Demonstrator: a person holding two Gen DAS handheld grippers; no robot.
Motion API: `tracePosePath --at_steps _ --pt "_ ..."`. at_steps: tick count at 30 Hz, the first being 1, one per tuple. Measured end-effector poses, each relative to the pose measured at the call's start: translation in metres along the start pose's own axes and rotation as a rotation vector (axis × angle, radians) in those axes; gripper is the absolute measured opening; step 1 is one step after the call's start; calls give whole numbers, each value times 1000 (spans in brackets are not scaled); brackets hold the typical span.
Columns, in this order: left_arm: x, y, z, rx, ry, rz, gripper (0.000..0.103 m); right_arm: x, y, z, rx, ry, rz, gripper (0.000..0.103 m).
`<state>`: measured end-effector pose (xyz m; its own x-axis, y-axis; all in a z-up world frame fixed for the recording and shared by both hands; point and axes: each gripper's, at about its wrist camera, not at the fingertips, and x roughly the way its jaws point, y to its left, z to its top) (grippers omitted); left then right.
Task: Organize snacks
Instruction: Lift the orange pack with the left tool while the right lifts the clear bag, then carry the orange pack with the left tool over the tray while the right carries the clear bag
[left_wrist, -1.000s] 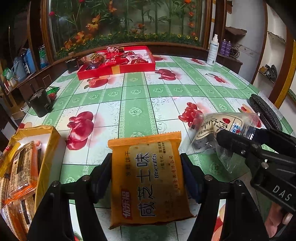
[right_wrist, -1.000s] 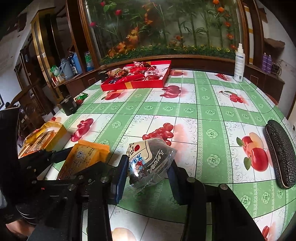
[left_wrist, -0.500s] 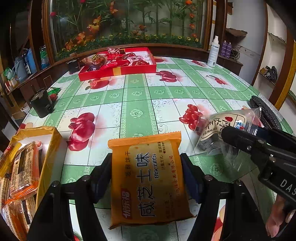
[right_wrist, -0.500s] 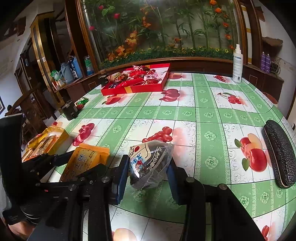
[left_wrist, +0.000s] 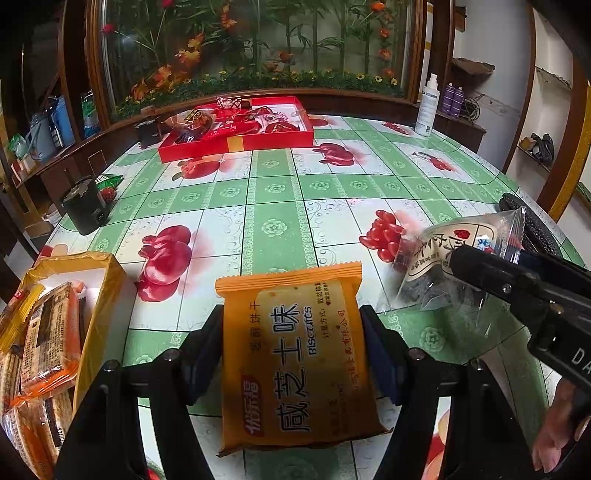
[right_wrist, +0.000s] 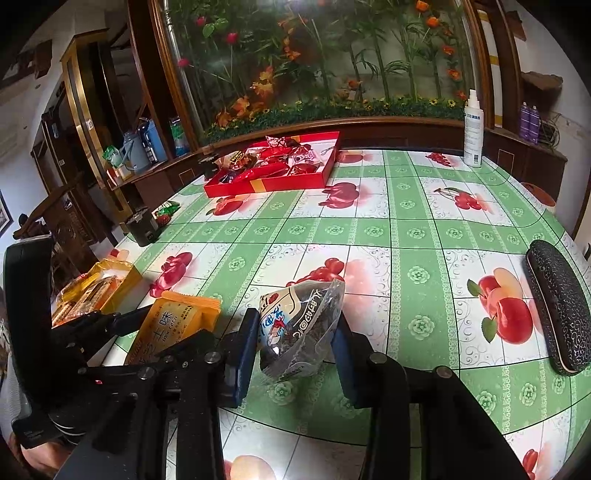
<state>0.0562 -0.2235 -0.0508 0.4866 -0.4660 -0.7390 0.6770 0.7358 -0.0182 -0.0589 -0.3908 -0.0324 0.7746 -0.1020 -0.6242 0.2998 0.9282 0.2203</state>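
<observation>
Left gripper (left_wrist: 293, 341): fingers (left_wrist: 205, 339) clamped on the long sides of an orange biscuit pack (left_wrist: 295, 354), which sits flat between them with its far end projecting past the tips. Right gripper (right_wrist: 293, 345): fingers (right_wrist: 245, 345) clamped on a clear bag (right_wrist: 299, 328) of dark snack, the film pinched in at both sides. The bag appears raised off the surface (right_wrist: 406, 229), though contact at its lower corner cannot be ruled out. Both loads are near the front edge of the surface, the pack towards the left, the bag just to its right.

At the front-left corner stands a yellow box (left_wrist: 99, 295) already holding similar orange packs. Against the far edge, left of centre, lies a red tray (right_wrist: 273, 181) of mixed wrapped sweets. A black case (right_wrist: 557, 306) lies by the right edge, a white bottle (right_wrist: 472, 129) at the far right, and a small black container (left_wrist: 85, 210) by the left edge.

Assessment: both grasps look complete and the carry is the step in hand. The pack most likely belongs in the yellow box; where the bag belongs is uncertain, perhaps the red tray. Recommendations:
- Lift each load clear before travelling, so neither drags on the cloth.
- Keep the pack level and bring it in over the box wall, not against it.
- Hold the bag firmly without tightening further; the film is slippery and the contents may crush.
- Move one hand at a time, as the grippers are close together.
</observation>
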Motion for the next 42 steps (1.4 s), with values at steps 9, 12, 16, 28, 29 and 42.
tracePosePath --at_steps 9,12,16,28,29,42 --pt "-8 0 -1 -29 -8 -20 70 3 -10 0 41 0 -6 41" --pt "-27 0 -3 -47 -23 -50 70 -1 -16 1 88 -8 -4 41" --pt "-59 8 -7 -54 -60 -59 70 -13 -10 4 123 -34 37 41" --pt "-142 127 -45 -185 -111 118 70 -4 111 19 35 13 291 42" --pt "-144 136 -51 -199 -105 130 70 0 122 21 22 23 306 42" --pt "-148 197 -106 -279 -53 171 70 93 213 33 101 134 484 42"
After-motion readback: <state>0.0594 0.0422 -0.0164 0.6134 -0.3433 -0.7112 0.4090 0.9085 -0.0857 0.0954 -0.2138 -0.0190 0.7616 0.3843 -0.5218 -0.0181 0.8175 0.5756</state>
